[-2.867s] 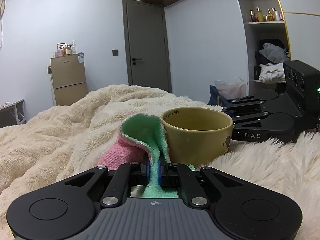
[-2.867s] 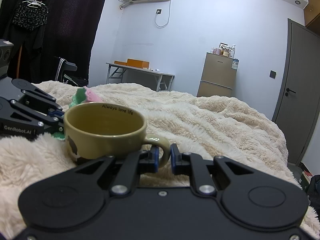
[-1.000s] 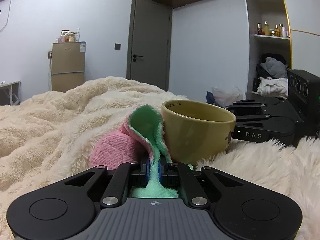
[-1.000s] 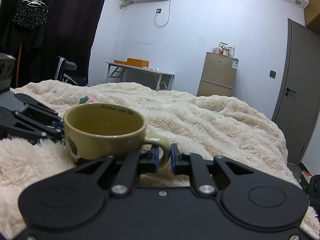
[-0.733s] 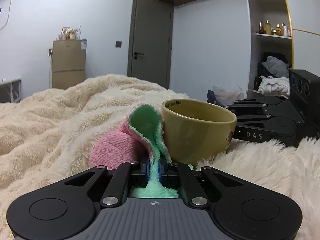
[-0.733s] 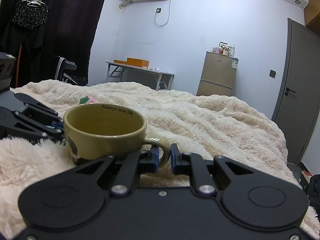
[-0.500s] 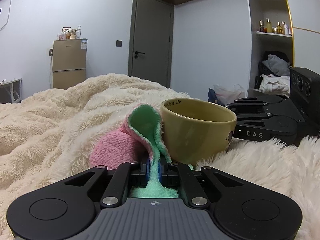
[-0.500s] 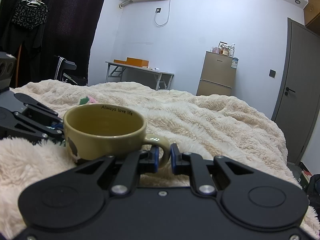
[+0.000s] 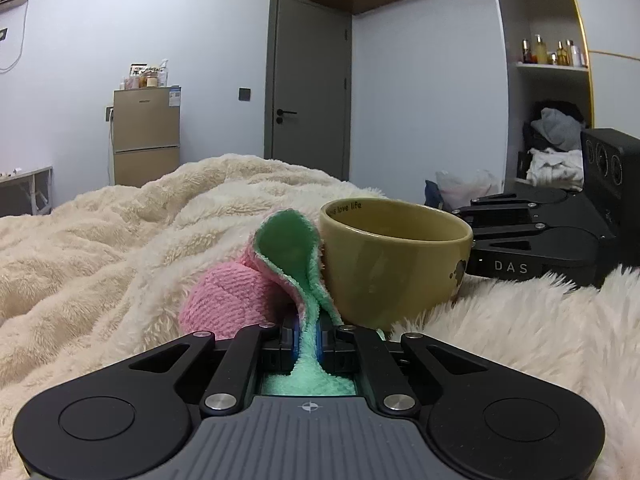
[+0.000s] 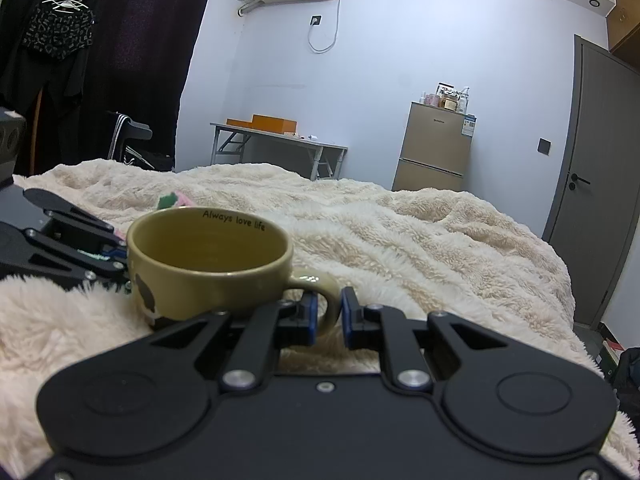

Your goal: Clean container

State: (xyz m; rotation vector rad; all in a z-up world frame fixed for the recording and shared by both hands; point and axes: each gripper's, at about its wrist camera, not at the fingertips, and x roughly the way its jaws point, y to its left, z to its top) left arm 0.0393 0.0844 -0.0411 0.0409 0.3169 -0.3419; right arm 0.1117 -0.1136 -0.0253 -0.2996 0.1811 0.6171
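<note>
An olive-yellow mug (image 9: pixel 394 258) with "Always love life" inside its rim stands upright on a fluffy cream blanket (image 9: pixel 120 240). My left gripper (image 9: pixel 307 338) is shut on a pink and green cloth (image 9: pixel 256 284) that bulges up just left of the mug, touching its side. In the right wrist view the mug (image 10: pixel 208 264) sits left of centre. My right gripper (image 10: pixel 329 316) is shut on the mug's handle (image 10: pixel 320 288). The left gripper's body (image 10: pixel 56 240) shows behind the mug, with a tip of the cloth (image 10: pixel 172 200).
The cream blanket (image 10: pixel 400 232) covers the whole bed, with folds rising behind the mug. The right gripper's black body (image 9: pixel 540 236) lies just right of the mug. A small fridge (image 9: pixel 146 136), a door (image 9: pixel 306 88) and a shelf unit (image 9: pixel 552 64) stand beyond the bed.
The left gripper's view has shifted slightly. The cloth stays pinched beside the mug. The right gripper and mug have not moved.
</note>
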